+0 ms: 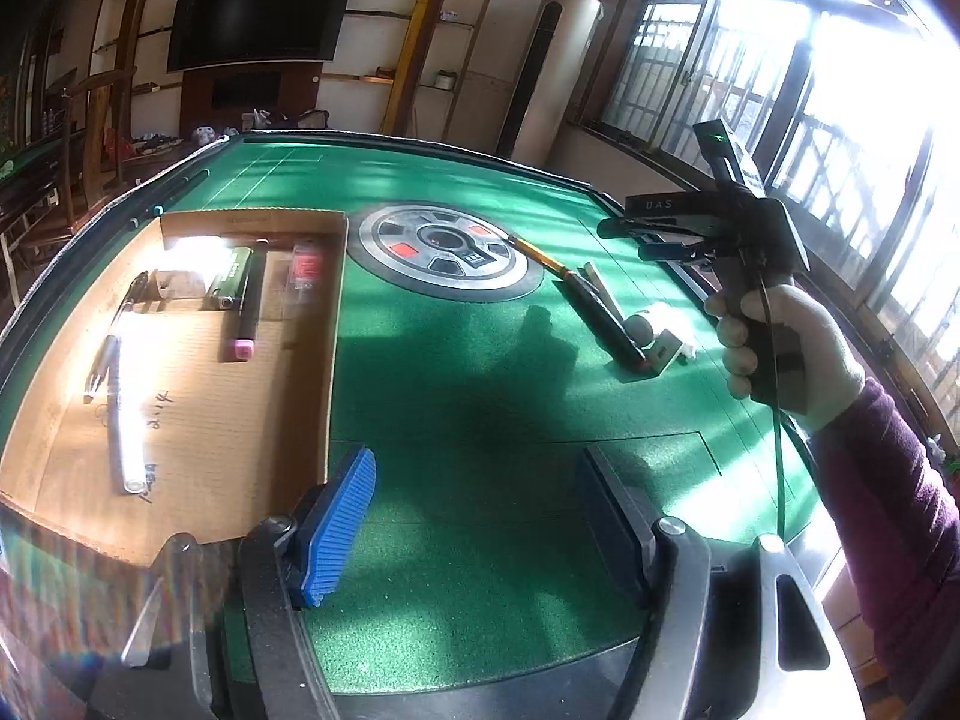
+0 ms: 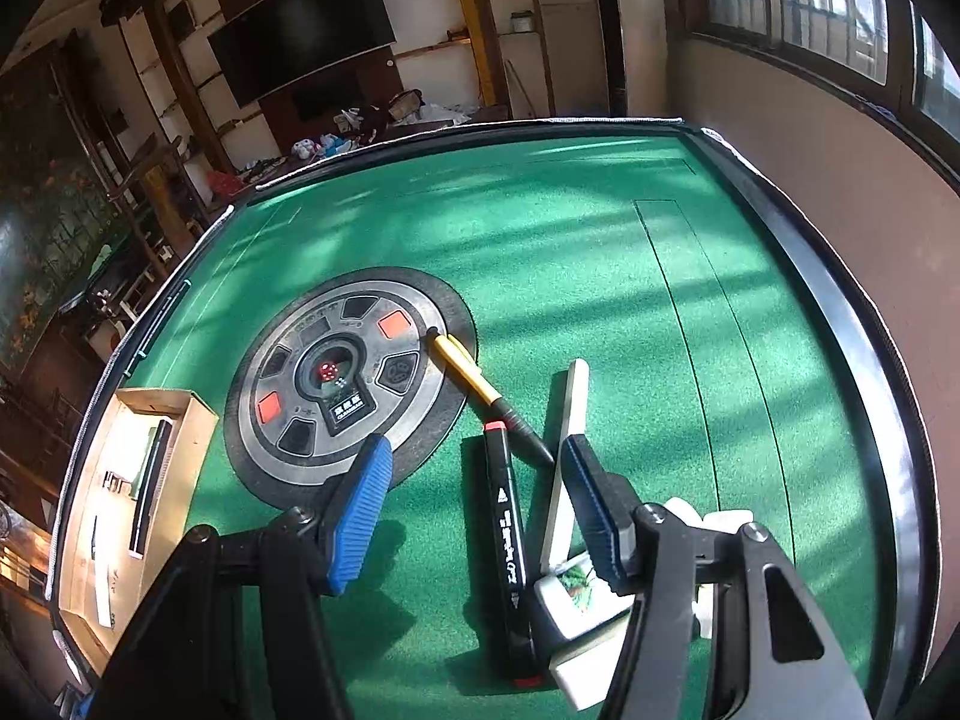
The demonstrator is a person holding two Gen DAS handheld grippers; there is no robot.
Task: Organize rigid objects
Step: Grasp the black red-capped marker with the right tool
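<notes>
Right gripper (image 2: pixel 474 516) hangs over the loose pile, jaws spread wide, nothing between them; left gripper (image 1: pixel 474 516) likewise agape and empty, low over bare felt just beside the box (image 1: pixel 180 360).

Task items, largest first: box at the table's left, already holding pens, a green tube and a pink-capped marker; black marker (image 2: pixel 509 546) lying along the felt directly under the right gripper; white stick (image 2: pixel 567 450) just to its right, partly behind the right pad; yellow pen (image 2: pixel 474 387) with its far end touching the dial (image 2: pixel 336 384) and its dark tip beside the marker's red cap; small white pieces (image 2: pixel 576 606) crowded at the marker's near end (what they are I cannot tell).

Judgement: step in hand is a pick from the pile, marker the likeliest target. To do it well: straddle the marker across its barrel near mid-length, keeping the right pad between marker and stick so the stick is not pinched with it; descend square to the felt; close firmly, since a round barrel may roll; lift straight before carrying to the box.

Surface: green felt game table (image 2: pixel 600 240) with black raised rim, central dial with dice window; strong striped sunlight. Room: dark TV (image 2: pixel 300 24) on wooden shelving; barred windows (image 1: pixel 780 90) on the right.
</notes>
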